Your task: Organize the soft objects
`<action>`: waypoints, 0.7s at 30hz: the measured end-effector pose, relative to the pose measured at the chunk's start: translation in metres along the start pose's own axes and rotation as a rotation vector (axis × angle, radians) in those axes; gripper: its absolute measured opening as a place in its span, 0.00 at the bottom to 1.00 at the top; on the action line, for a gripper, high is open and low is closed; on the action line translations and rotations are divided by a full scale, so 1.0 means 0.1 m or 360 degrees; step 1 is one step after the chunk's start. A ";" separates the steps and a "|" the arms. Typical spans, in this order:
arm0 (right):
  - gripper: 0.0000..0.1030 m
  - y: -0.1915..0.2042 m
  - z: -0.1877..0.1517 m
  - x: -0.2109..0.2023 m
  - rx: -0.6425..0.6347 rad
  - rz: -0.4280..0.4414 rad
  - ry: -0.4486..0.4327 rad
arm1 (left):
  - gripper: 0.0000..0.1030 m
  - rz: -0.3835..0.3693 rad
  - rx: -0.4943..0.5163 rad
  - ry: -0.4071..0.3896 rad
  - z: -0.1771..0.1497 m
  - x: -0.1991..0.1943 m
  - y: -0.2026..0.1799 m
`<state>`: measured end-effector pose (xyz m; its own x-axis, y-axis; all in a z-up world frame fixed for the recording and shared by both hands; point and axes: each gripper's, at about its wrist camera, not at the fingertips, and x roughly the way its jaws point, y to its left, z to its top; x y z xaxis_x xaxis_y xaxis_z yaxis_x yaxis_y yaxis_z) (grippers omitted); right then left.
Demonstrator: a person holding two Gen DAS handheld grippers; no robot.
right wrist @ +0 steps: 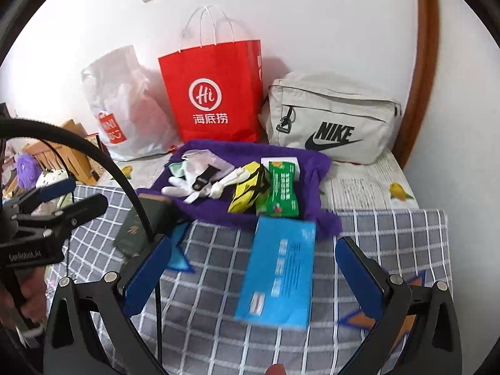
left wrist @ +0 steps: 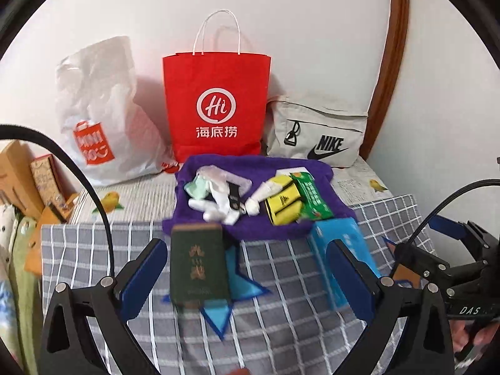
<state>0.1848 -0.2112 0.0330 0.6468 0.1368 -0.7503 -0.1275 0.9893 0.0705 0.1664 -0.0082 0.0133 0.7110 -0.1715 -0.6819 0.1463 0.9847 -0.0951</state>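
Soft things on the purple towel (left wrist: 250, 228) wait; both my grippers (left wrist: 247, 268) (right wrist: 253, 268) gape wide, empty, between picks; next, choose one and descend

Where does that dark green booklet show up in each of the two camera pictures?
Left wrist view: the dark green booklet lies low and centre-left, just below the purple cloth.
Right wrist view: the booklet lies at left, partly behind a black cable.
Shared landmark: the red paper bag standing against the wall.
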 end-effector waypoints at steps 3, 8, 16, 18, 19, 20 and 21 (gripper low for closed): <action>1.00 0.05 -0.14 -0.20 0.0020 0.0011 0.0020 | 1.00 0.0026 0.0002 -0.0003 -0.17 -0.19 -0.11; 1.00 0.10 -0.35 -0.46 0.0033 -0.0005 0.0009 | 1.00 0.0062 0.0058 0.0009 -0.40 -0.45 -0.24; 1.00 0.13 -0.57 -0.78 0.0064 -0.0050 -0.0036 | 1.00 0.0093 0.0059 -0.0063 -0.59 -0.86 -0.28; 1.00 0.15 -0.60 -0.85 0.0058 -0.0071 -0.0047 | 1.00 0.0112 0.0061 -0.0081 -0.61 -0.93 -0.28; 1.00 0.16 -0.62 -0.89 0.0056 -0.0083 -0.0054 | 1.00 0.0118 0.0052 -0.0097 -0.64 -0.98 -0.27; 1.00 0.17 -0.64 -0.92 0.0054 -0.0091 -0.0063 | 1.00 0.0114 0.0049 -0.0102 -0.65 -1.01 -0.27; 1.00 0.18 -0.66 -0.95 0.0051 -0.0088 -0.0069 | 1.00 0.0105 0.0045 -0.0105 -0.67 -1.04 -0.26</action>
<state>0.0711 -0.2100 0.0623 0.6842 0.0835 -0.7245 -0.0670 0.9964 0.0515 0.0420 -0.0136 0.0381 0.7632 -0.1089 -0.6369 0.1164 0.9927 -0.0302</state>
